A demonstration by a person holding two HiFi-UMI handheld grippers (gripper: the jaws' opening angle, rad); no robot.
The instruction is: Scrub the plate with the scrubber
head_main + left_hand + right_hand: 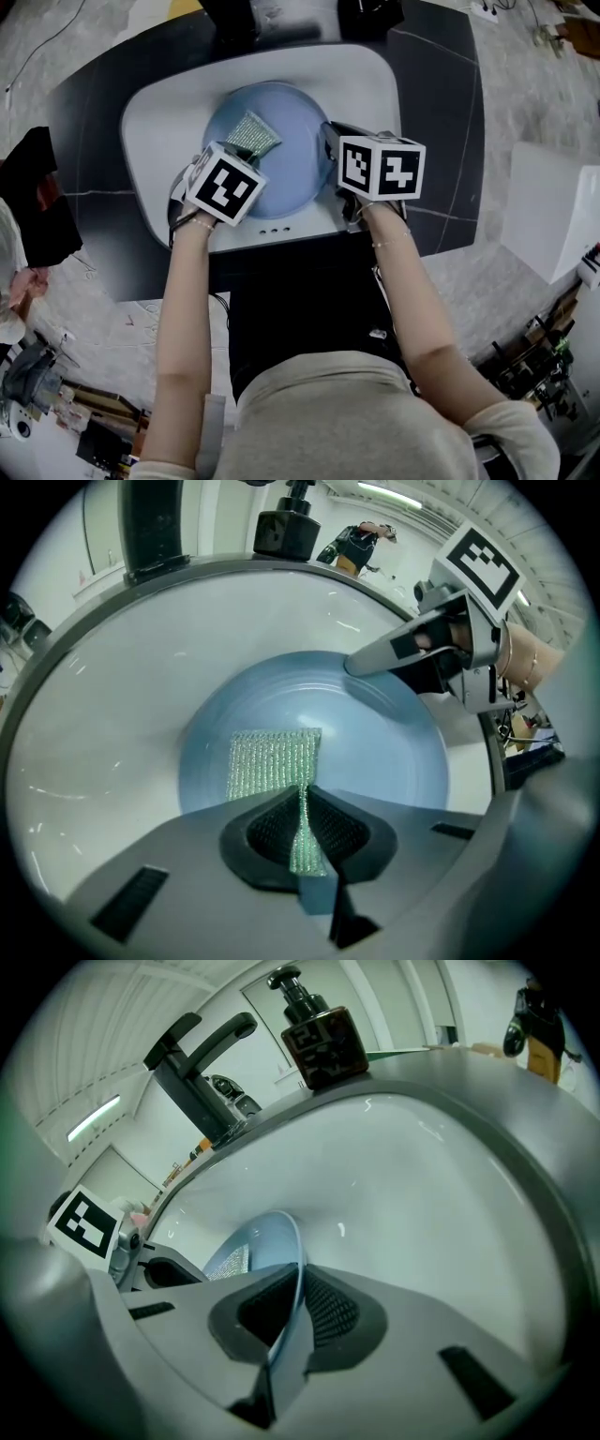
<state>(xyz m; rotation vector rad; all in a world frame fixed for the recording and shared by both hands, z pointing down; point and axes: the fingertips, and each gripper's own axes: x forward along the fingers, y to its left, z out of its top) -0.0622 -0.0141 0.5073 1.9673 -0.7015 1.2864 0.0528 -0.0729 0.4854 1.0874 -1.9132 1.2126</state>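
A pale blue plate [281, 159] lies in the white sink [159, 112]. On its upper left lies a glittery green scrubber [253, 136], flat against the plate face [394, 761]. My left gripper [305, 841] is shut on the scrubber's [274, 761] near edge. My right gripper [286, 1321] is shut on the plate's rim [281, 1241] at the right side, and the plate stands edge-on between its pads. In the head view the marker cubes cover both sets of jaws; the left gripper [234, 159] sits at the plate's left, the right gripper [333, 159] at its right.
A black faucet [192, 1063] and a dark soap dispenser [319, 1035] stand at the sink's far rim. The sink sits in a dark countertop [441, 141]. A white box [553, 220] stands on the floor to the right.
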